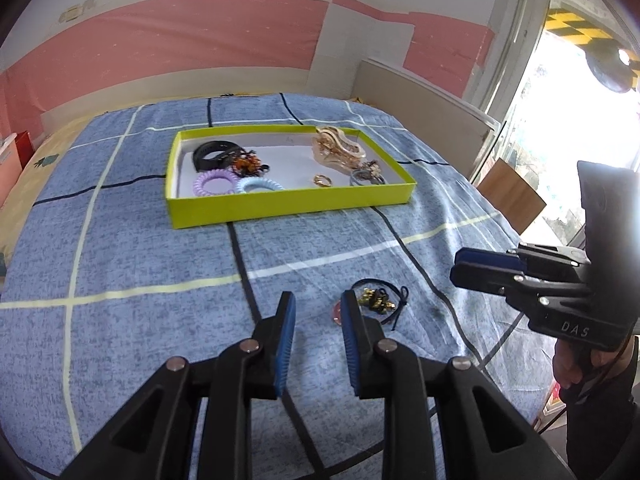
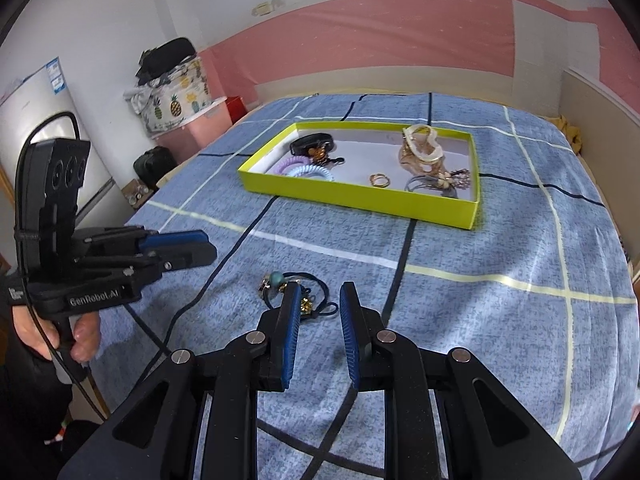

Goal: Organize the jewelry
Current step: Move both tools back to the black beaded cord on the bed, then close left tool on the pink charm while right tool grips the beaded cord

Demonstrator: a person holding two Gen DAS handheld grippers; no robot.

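A yellow-green tray (image 1: pixel 280 203) (image 2: pixel 360 200) sits on the blue checked bedspread and holds coil hair ties (image 1: pixel 218 184), a black band (image 1: pixel 210 152), a gold claw clip (image 1: pixel 336 146) (image 2: pixel 420 152) and a gold ring (image 1: pixel 322 180) (image 2: pixel 379 180). A small pile of black hair ties with gold charms (image 1: pixel 378 298) (image 2: pixel 304 292) lies on the bedspread. My left gripper (image 1: pixel 318 312) is open and empty, just left of the pile. My right gripper (image 2: pixel 320 304) is open and empty, just behind the pile; it shows at the right of the left wrist view (image 1: pixel 486 270).
The bed (image 1: pixel 120 240) fills both views. A pink wall (image 1: pixel 200 40) and a low headboard panel (image 1: pixel 420 96) stand behind. A fridge (image 2: pixel 36 120), a pink bin with a pineapple bag (image 2: pixel 176 96) and a black bag (image 2: pixel 154 162) stand left of the bed. A window (image 1: pixel 560 120) is at the right.
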